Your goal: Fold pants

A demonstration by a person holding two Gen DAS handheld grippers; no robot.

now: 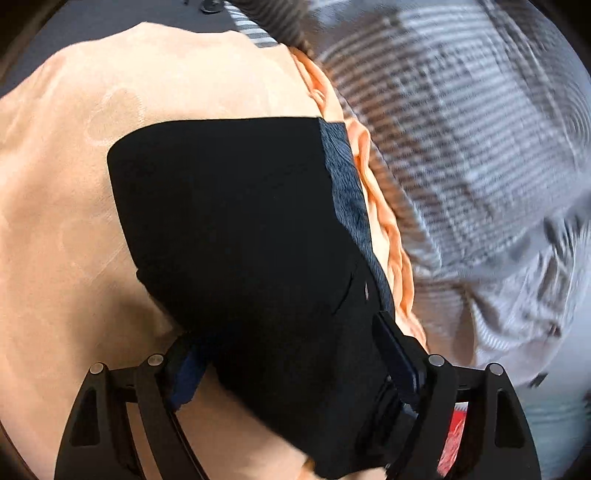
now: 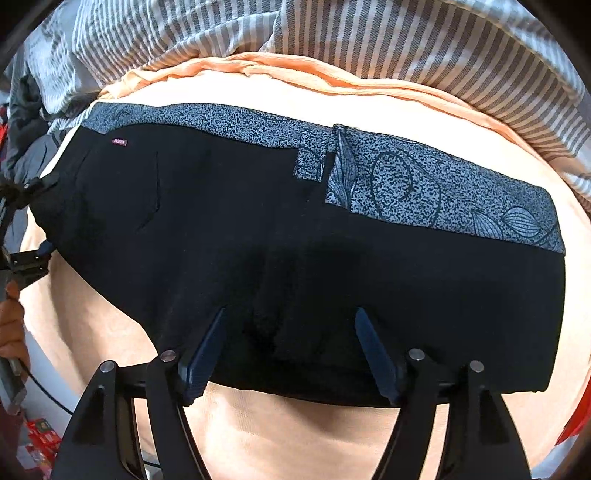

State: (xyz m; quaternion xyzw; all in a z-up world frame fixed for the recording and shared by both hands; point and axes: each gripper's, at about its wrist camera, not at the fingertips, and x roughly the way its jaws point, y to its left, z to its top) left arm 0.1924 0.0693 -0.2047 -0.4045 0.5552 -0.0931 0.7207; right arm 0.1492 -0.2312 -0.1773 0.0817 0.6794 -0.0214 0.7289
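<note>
The right gripper (image 2: 290,350) points straight down at the pants (image 2: 258,229), its two fingers spread wide with the near hem of the black cloth lying between them; the blue pads (image 2: 207,347) stand apart from each other and pinch nothing. The left gripper (image 1: 291,362) is also spread wide over one end of the pants (image 1: 236,221). The black cloth lies between its fingers and runs over the left one, but whether either pad presses on it is hard to tell.

The pants lie flat and folded lengthwise on a peach sheet (image 2: 295,435), running from left to right in the right wrist view. A speckled blue-grey panel with leaf outlines (image 2: 406,184) runs along their far edge, and a small pink label (image 2: 119,141) sits near the far left corner. In the left wrist view the same panel shows as a narrow strip (image 1: 343,177) on the right side of the cloth.

Past the pants, the sheet bunches into a ruffled orange edge (image 2: 258,66), and beyond that lies a grey-and-white striped blanket (image 2: 369,33). At the far left of the right wrist view a hand (image 2: 11,325) holds the other gripper at the end of the pants.

The blanket in the left wrist view (image 1: 461,129) is smeared with blur. Red items at the lower left corner (image 2: 40,439) are too small to identify.
</note>
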